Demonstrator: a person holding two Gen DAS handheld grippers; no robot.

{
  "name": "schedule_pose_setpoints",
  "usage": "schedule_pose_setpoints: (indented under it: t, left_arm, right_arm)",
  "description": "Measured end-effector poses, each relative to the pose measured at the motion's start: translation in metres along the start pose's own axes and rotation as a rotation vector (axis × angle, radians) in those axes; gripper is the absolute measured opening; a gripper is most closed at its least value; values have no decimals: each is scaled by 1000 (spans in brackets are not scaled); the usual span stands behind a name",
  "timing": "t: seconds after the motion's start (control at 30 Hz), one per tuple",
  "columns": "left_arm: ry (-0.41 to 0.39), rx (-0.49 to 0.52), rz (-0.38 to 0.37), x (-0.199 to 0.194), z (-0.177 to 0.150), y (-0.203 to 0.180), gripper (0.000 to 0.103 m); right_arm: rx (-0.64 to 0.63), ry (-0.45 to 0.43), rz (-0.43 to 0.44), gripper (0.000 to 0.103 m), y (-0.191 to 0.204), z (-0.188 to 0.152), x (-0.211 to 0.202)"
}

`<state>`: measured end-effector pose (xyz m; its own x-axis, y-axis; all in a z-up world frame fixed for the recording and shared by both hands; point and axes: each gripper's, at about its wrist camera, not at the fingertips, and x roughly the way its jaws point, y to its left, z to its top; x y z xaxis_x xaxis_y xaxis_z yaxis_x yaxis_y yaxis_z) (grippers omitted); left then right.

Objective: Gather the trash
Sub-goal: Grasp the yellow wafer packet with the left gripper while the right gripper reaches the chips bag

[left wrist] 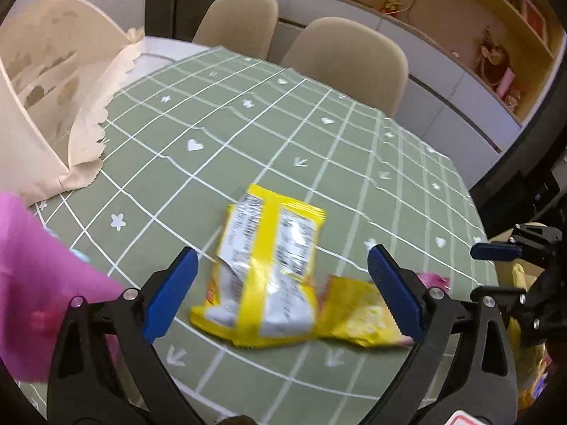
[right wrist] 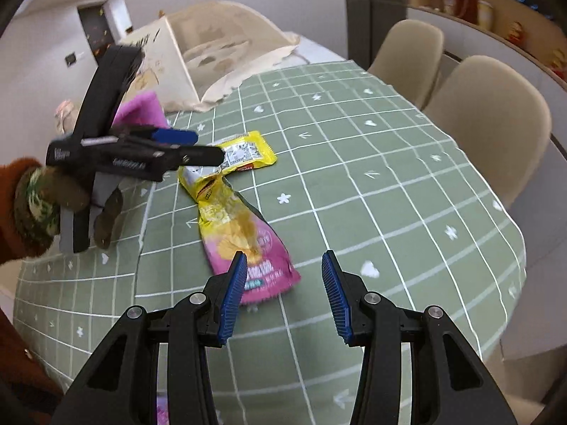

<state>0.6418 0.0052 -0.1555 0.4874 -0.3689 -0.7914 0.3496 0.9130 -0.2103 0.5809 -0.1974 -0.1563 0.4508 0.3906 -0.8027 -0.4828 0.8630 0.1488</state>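
No legible text on wrappers (left wrist: 264, 269).

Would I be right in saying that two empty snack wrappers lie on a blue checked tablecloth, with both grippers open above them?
Not quite: the tablecloth is green, as the right wrist view shows. The yellow wrapper and pink wrapper do lie there, with the left gripper and right gripper open.

A table (right wrist: 407, 191) under a green grid-patterned cloth is carrying a torn yellow-and-pink snack wrapper (right wrist: 230, 209) mid-surface (a cream bag (right wrist: 226, 56) is sitting at its far edge).

Even indoor light, soft shadows; fisheye bending with dark corners, slight motion blur.
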Motion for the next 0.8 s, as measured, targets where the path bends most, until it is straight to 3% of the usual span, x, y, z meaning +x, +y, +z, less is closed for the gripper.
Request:
schedule_pose_setpoints:
  t: [0.1, 0.3, 0.33, 0.47, 0.67, 0.8]
  left_arm:
    - [43, -12, 4, 15, 4, 6, 86]
    - [69, -46, 44, 22, 6, 14, 56]
    - [78, -56, 40, 19, 4, 16, 44]
    - [97, -108, -23, 0, -15, 17, 33]
    - [131, -141, -45, -42, -68, 6, 33]
    - [144, -173, -15, -68, -104, 6, 33]
  right_arm:
    - [10, 1, 18, 42, 0, 5, 8]
    - [26, 7, 54, 42, -4, 7, 18]
    - [16, 7, 66, 42, -3, 8, 20]
    - [-33, 12, 102, 42, 4, 20, 28]
    - [-130, 58, 141, 42, 21, 35, 56]
    - [-216, 106, 139, 42, 35, 38, 74]
